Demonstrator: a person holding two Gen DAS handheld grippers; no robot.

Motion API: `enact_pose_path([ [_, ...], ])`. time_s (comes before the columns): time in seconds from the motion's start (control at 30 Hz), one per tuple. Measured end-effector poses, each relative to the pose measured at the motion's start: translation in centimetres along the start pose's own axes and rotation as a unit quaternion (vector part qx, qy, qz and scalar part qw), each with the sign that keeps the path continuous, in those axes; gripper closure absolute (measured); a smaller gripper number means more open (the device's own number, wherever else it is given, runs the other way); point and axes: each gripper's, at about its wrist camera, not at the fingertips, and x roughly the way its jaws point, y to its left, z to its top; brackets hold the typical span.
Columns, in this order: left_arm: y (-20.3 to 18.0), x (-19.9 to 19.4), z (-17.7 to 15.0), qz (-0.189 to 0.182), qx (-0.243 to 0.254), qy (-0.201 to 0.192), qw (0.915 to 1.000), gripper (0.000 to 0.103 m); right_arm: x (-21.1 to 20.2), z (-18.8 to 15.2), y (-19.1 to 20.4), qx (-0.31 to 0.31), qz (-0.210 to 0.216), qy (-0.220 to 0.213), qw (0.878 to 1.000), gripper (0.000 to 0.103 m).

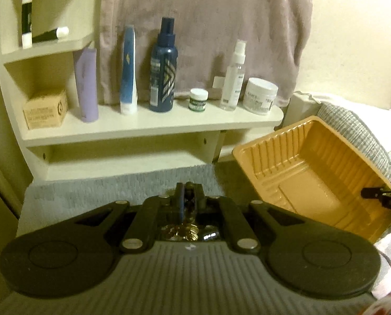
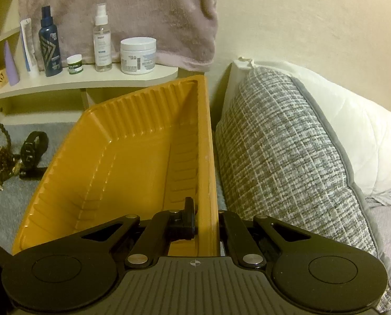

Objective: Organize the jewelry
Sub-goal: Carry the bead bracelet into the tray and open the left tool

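Two grippers clenched, one on jewelry, one on tray

Pinching gold jewelry (image 1: 187,227) between the closed fingers of the left gripper (image 1: 188,197), low at centre frame, above grey carpet (image 1: 90,191). Clamping the right wall of the orange tray (image 2: 132,157) with the right gripper (image 2: 203,218), tilting it at frame centre. Lying at left edge: more jewelry (image 2: 1,157) beside a black watch (image 2: 34,149).

A home bedroom is indicated: toiletry bottles (image 1: 162,65) and jars (image 2: 138,55) are lined up on a cream shelf (image 1: 153,124), beside a checked pillow (image 2: 282,141) and a hung towel (image 1: 208,26).
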Motion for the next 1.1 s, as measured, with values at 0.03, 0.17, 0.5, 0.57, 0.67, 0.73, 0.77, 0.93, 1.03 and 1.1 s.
enact_pose_path([
  [0.03,0.0,-0.1,0.2,-0.002,-0.001,-0.001,1.0,0.097,0.0,0.0,0.0,0.0,0.0,-0.001,1.0,0.1],
  [0.17,0.1,-0.5,0.9,-0.008,-0.004,-0.006,0.9999,0.097,-0.2,0.1,-0.1,0.002,0.001,-0.005,1.0,0.1],
  [0.5,-0.1,-1.2,2.4,-0.016,-0.006,-0.019,0.9997,0.097,-0.3,0.0,-0.2,0.004,0.004,-0.01,1.0,0.1],
  [0.57,-0.5,-1.2,2.4,-0.024,-0.004,-0.019,0.9995,0.097,-0.3,0.0,-0.2,0.006,0.004,-0.01,1.0,0.1],
  [0.67,-1.5,-1.2,2.5,-0.039,-0.002,-0.018,0.9991,0.097,-0.3,-0.1,-0.1,0.008,0.005,-0.011,1.0,0.1],
  [0.73,-2.3,-1.1,2.5,-0.052,-0.003,-0.017,0.9985,0.097,-0.4,-0.1,-0.2,0.01,0.006,-0.011,1.0,0.1],
  [0.77,-2.8,-0.9,2.5,-0.06,-0.003,-0.015,0.9981,0.097,-0.4,-0.2,-0.2,0.01,0.006,-0.011,1.0,0.1],
  [0.93,-5.7,0.2,2.0,-0.104,-0.005,-0.002,0.9946,0.097,-0.5,-0.3,-0.2,0.011,0.006,-0.011,1.0,0.1],
  [1.03,-7.8,1.3,1.4,-0.124,-0.001,0.01,0.9922,0.097,-0.5,-0.4,-0.2,0.014,0.006,-0.013,1.0,0.1],
  [1.1,-9.0,2.0,0.8,-0.136,0.004,0.02,0.9905,0.097,-0.5,-0.5,-0.2,0.014,0.007,-0.015,1.0,0.1],
])
